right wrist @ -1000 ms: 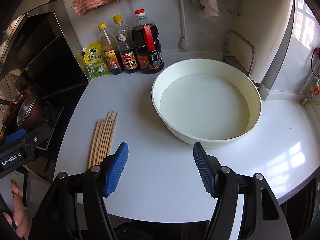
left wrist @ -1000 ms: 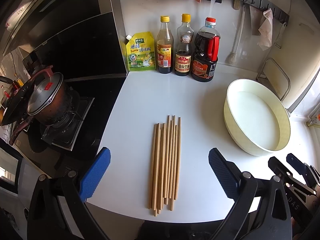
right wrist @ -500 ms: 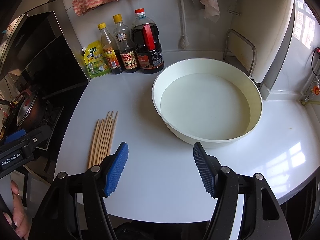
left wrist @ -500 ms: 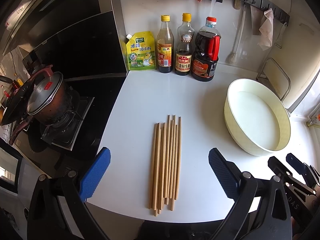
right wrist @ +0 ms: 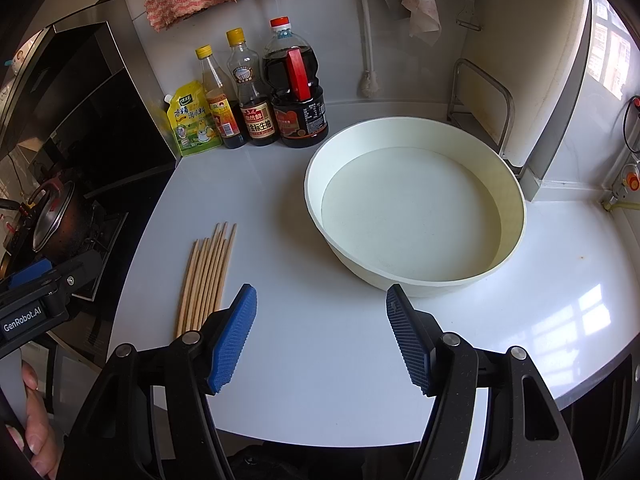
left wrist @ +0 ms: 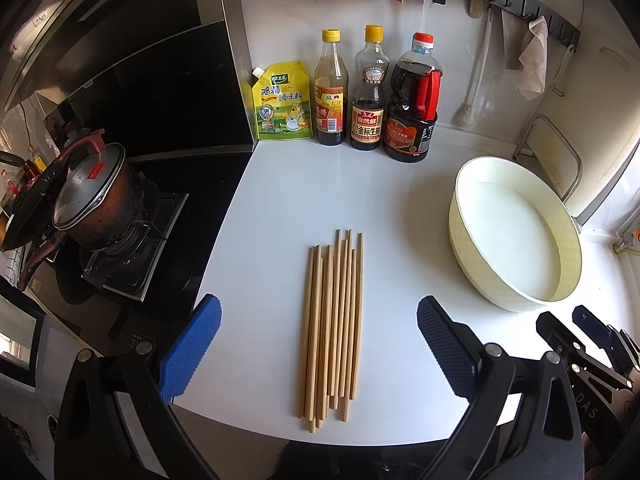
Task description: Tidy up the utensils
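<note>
On white counter (left wrist: 288,200) | slender wooden chopsticks (left wrist: 332,320) | round cream basin (right wrist: 516,208)

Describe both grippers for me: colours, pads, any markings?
Both are matte black plastic frames with silver pivot bolts. Each finger of the left gripper and the right gripper ends in a blue ribbed pad. The left gripper's body reads "GenRobot.AI" in white in the right wrist view; the right one's side shows "DAS" lettering. No cables or sleeves visible.

Glossy white countertop (left wrist: 280,200): bundle of wooden chopsticks (left wrist: 332,320) near front edge; round cream basin (right wrist: 416,208) right; yellow seasoning pouch (left wrist: 282,102), three sauce bottles (left wrist: 370,92) along back wall.
</note>
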Demonstrator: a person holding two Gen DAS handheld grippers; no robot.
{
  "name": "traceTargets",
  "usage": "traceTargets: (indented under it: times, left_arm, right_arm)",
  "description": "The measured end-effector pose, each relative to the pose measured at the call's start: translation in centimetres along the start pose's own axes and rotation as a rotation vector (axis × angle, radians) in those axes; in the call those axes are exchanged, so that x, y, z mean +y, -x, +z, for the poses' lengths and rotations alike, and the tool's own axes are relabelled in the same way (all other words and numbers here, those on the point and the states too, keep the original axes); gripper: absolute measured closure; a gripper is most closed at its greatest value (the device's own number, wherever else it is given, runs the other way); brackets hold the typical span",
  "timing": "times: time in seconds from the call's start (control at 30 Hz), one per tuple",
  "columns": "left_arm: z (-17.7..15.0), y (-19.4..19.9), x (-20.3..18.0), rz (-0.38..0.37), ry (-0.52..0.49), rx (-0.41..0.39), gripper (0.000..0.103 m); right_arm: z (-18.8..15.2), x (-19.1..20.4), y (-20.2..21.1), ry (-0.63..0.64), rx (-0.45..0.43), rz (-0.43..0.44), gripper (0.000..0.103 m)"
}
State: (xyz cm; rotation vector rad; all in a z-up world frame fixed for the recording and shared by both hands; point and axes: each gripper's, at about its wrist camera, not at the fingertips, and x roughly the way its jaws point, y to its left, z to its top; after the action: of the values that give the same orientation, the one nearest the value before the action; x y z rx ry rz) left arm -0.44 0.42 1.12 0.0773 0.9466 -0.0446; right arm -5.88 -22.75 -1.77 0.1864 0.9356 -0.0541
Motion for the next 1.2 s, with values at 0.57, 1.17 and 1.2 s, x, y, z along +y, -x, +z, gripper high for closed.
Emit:
traceTargets:
  times: [0.57,1.17,1.2]
  left_arm:
    - [0.02,-0.02,-0.03,-0.001,0.000,0.001,0.006]
    - [0.06,-0.14,0.24,-0.005,0.004,0.010,0.006]
    - [0.02,-0.27,0.35,-0.009,0.004,0.015,0.006]
  right_arm:
    - [0.29,0.18,0.01,0.000,-0.004,0.001,0.038]
    - [0.46,0.38,-0.16,0.001,-0.003,0.001,0.038]
    - [0.47,0.41,-0.21,0.001,-0.003,0.002,0.038]
